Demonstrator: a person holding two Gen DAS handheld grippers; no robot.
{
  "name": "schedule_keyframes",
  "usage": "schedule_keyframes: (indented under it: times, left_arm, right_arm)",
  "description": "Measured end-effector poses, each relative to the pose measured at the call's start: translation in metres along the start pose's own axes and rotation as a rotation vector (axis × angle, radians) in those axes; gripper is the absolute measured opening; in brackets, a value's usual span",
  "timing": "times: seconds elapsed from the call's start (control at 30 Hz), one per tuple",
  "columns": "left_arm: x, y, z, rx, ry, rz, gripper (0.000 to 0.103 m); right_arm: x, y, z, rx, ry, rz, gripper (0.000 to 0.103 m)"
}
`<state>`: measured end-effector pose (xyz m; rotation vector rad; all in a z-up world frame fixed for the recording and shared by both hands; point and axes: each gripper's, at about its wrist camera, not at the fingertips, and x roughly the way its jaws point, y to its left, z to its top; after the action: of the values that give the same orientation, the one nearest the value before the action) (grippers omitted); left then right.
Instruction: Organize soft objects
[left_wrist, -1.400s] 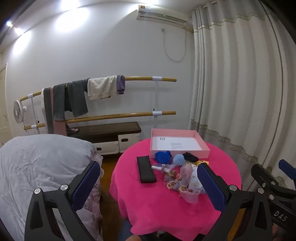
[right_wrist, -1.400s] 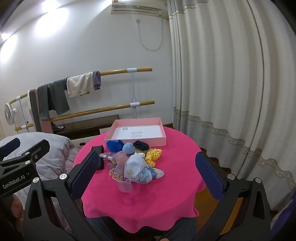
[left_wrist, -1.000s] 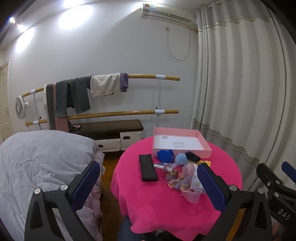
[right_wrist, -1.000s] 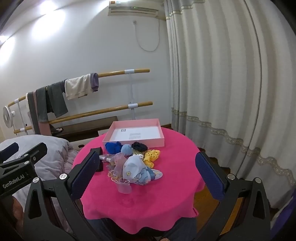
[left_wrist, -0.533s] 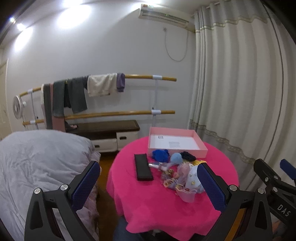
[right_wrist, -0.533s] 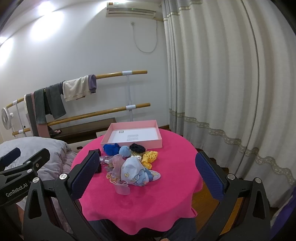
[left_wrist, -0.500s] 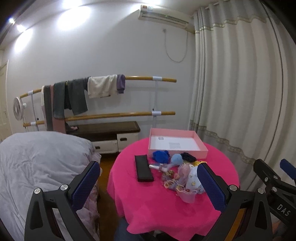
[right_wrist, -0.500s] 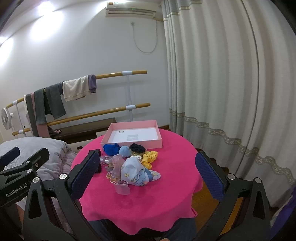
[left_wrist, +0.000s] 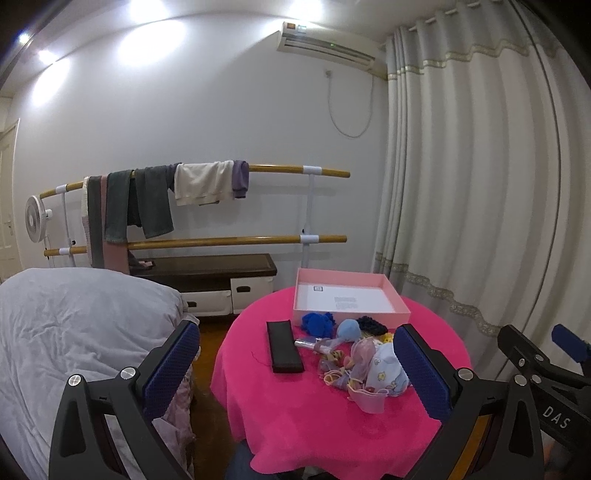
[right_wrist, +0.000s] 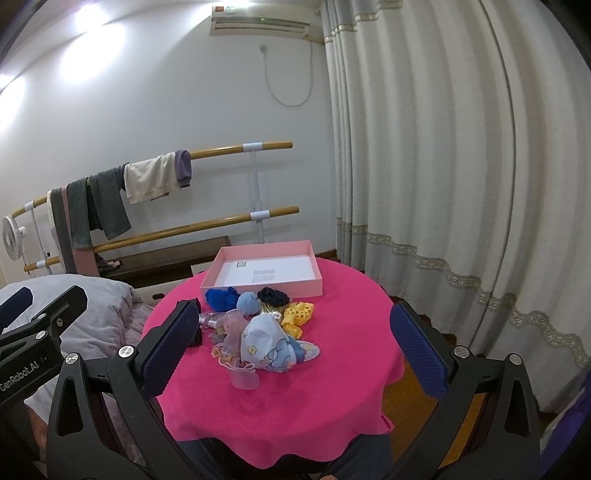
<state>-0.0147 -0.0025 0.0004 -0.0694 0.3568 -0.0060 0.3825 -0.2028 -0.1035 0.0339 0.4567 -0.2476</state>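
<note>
A heap of soft things lies mid-table: a blue scrunchie, a light blue ball, a black scrunchie, a yellow knit piece, a printed cloth cap, sheer pink fabric and hair ties. Behind them sits an open pink box. A black folded band lies left of the heap. My left gripper and right gripper hover open, well short of the table, holding nothing.
The round table has a pink cloth. A bed with grey bedding stands to the left. Wooden rails with hung clothes and a low bench line the back wall. Curtains hang on the right.
Both views have shifted only slightly; the table sits about where it was. Both grippers stay open and nothing on the table has moved.
</note>
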Motion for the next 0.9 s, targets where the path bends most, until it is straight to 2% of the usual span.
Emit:
schedule_keyframes:
  times: [0.6,0.9]
  left_arm:
    - [-0.001,-0.003,0.004,0.013,-0.011,0.003,0.103]
    - [0.015,-0.001,-0.002,0.023,-0.001,0.02,0.103]
  right_arm:
    - [-0.002,-0.006,0.002,0.009,-0.001,-0.001,0.103]
    - [0.006,-0.01,0.001,0.003,0.009,-0.003,0.103]
